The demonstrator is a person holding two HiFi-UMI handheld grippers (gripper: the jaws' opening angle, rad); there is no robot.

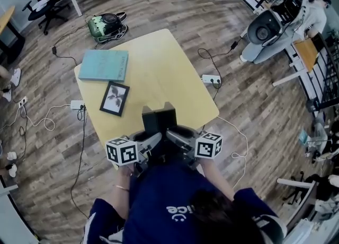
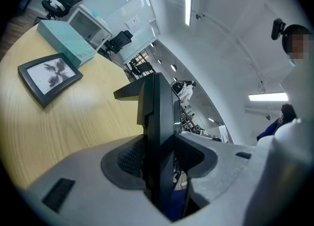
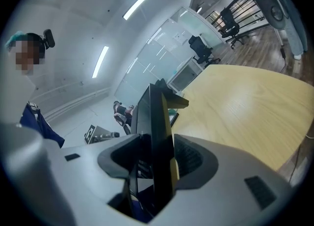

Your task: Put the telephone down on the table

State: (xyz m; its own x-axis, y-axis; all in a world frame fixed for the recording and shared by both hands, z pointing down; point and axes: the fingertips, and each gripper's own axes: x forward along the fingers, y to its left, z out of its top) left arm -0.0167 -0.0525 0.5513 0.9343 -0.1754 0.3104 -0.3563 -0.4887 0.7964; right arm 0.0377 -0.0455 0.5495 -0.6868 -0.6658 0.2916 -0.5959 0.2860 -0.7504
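As I judge it, the step in hand is carrying the phone in over the table and lowering it. To do that well, both grippers should move as one and stay level with each other, so the phone neither twists nor slips between the two holds; it should land on the bare wood at mid-frame, clear of the book and the picture frame at the left, and well in from the near edge; its base should meet the wood flat before either grip loosens, and both should release together.

The left gripper is clamped on the phone's left side, its jaws fairly wide with the dark body filling the gap between the pads; the right gripper is clamped likewise on the right side. In each gripper view the phone stands as a black upright slab, dead centre between the jaws, and runs on past their tips. In the head view it sits lower centre, between the two grippers, over the table's near edge; whether it touches the wood I cannot tell.
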